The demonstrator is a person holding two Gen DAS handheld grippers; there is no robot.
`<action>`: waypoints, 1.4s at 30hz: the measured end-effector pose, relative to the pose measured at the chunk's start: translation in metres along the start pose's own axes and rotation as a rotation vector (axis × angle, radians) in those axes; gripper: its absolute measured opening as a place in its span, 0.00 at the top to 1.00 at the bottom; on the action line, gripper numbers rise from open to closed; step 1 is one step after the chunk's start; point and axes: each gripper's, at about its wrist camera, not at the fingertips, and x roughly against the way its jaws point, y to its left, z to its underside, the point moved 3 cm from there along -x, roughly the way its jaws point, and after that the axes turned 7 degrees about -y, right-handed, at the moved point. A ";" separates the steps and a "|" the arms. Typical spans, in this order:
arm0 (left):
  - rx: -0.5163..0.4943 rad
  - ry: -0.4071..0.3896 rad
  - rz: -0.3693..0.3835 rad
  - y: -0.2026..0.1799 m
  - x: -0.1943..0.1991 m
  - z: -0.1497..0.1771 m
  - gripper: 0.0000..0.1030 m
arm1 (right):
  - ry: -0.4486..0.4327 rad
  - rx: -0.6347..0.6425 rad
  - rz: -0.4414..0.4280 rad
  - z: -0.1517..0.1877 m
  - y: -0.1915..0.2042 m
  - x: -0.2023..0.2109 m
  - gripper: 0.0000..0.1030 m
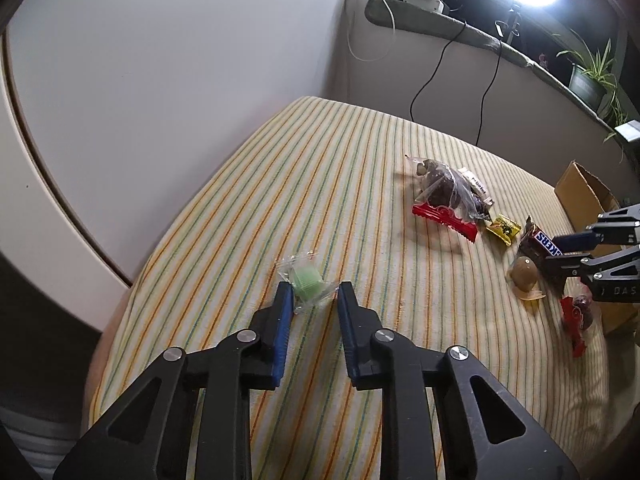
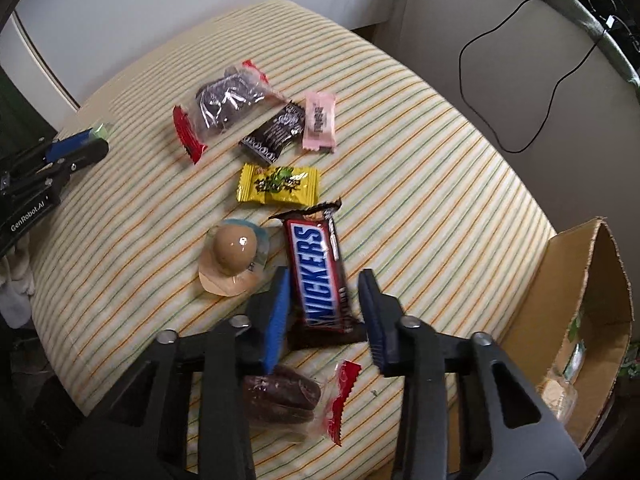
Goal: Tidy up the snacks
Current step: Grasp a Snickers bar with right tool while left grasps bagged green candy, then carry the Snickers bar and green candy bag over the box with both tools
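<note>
Your left gripper [image 1: 311, 294] straddling a clear-wrapped pale green ribbed sweet [image 1: 307, 283] near the striped cushion's [image 1: 248, 184] left edge, pads not pressing, your right gripper [image 2: 325, 280] open around the brown Snickers bar [image 2: 320, 276] with blue-and-white lettering, near the cardboard box [image 2: 576, 280].

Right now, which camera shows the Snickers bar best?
The right wrist view: the Snickers bar lies full length between the right gripper's fingers, its name easy to read. The left wrist view shows it small near the edge, partly hidden behind that gripper.
</note>
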 end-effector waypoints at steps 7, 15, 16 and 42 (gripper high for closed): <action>-0.002 -0.009 -0.001 0.001 0.002 0.001 0.81 | -0.019 -0.011 -0.002 0.001 0.003 0.001 0.72; 0.009 -0.031 0.007 0.002 0.014 -0.002 0.81 | -0.069 -0.027 -0.013 0.004 -0.001 0.020 0.72; 0.009 -0.034 0.008 0.001 0.015 -0.003 0.81 | -0.078 -0.030 -0.014 0.005 -0.001 0.024 0.72; -0.126 -0.163 0.247 -0.125 0.075 -0.035 0.81 | -0.317 -0.207 0.021 0.066 -0.079 0.139 0.72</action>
